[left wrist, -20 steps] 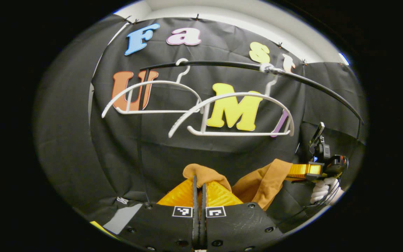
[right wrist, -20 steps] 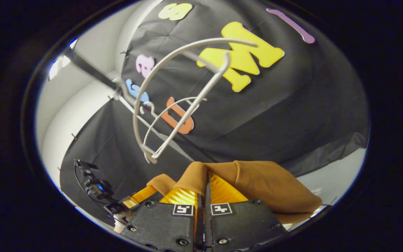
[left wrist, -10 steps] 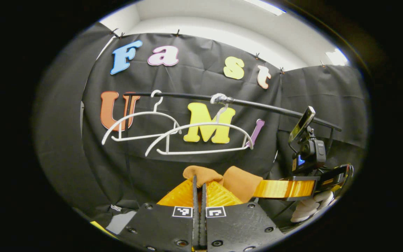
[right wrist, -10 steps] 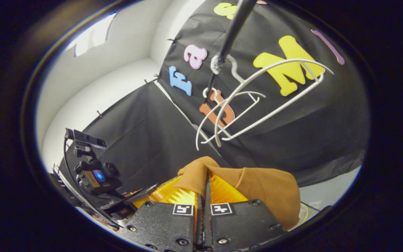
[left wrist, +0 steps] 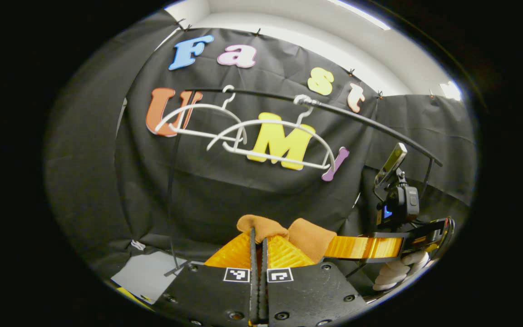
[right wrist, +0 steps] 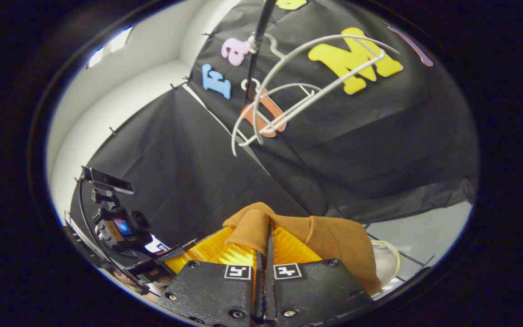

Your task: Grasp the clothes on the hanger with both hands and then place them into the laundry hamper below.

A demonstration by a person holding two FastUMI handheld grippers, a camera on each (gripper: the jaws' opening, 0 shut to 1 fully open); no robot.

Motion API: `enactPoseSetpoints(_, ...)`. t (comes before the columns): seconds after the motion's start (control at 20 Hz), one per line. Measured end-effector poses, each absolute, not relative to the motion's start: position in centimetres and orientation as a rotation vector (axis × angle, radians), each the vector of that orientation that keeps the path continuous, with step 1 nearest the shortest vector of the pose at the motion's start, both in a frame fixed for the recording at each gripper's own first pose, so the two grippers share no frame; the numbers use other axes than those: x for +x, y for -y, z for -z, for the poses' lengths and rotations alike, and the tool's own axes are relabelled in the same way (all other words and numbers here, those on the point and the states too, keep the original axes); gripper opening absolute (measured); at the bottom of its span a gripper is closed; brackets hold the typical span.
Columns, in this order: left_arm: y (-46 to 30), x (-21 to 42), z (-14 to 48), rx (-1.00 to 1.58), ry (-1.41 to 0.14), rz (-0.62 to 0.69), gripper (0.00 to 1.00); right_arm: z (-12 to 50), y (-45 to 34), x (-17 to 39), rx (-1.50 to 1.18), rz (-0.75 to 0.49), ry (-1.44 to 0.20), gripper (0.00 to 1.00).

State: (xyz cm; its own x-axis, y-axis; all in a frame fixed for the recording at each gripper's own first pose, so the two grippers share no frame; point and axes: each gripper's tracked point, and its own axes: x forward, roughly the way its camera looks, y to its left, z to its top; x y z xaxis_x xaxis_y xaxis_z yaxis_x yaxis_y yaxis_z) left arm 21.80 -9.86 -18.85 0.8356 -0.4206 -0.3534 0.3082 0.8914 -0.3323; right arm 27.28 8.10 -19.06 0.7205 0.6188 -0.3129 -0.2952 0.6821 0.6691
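Both grippers, left (left wrist: pixel 258 236) and right (right wrist: pixel 266 234), have jaws clamped on the brown garment (right wrist: pixel 329 240); bare white hangers (left wrist: pixel 248 136) upper centre.

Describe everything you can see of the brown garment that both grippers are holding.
The brown, soft-looking fabric garment is off the hangers and bunched into folds. In the left gripper view the left gripper is shut on a small rounded fold of it. In the right gripper view the right gripper is shut on another fold, and the rest drapes over that gripper's side.
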Motion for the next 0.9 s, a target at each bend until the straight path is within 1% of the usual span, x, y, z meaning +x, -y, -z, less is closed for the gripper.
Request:
enactPoseSetpoints(0.2,9.3,20.0,26.7,-0.298,-0.584,0.331,0.0,28.3,-7.1,27.0,0.606,-0.442,-0.737,0.05)
enactPoseSetpoints(0.35,9.1,18.7,32.5,-0.332,-0.7,0.285,0.0,34.4,-6.1,25.6,0.584,-0.366,-0.842,0.05)
enactPoseSetpoints(0.45,8.7,17.7,36.8,-0.31,-0.785,0.259,0.0,38.3,-5.8,24.5,0.554,-0.315,-0.927,0.05)
enactPoseSetpoints(0.6,9.6,15.3,41.6,-0.314,-0.906,0.243,0.0,43.7,-5.9,23.2,0.512,-0.242,-1.043,0.05)
enactPoseSetpoints(0.75,9.5,12.1,45.9,-0.295,-1.037,0.214,0.0,47.3,-5.3,20.6,0.445,-0.172,-1.164,0.05)
enactPoseSetpoints(0.9,9.9,10.8,46.9,-0.288,-1.098,0.207,0.0,47.8,-5.2,19.3,0.404,-0.151,-1.204,0.05)
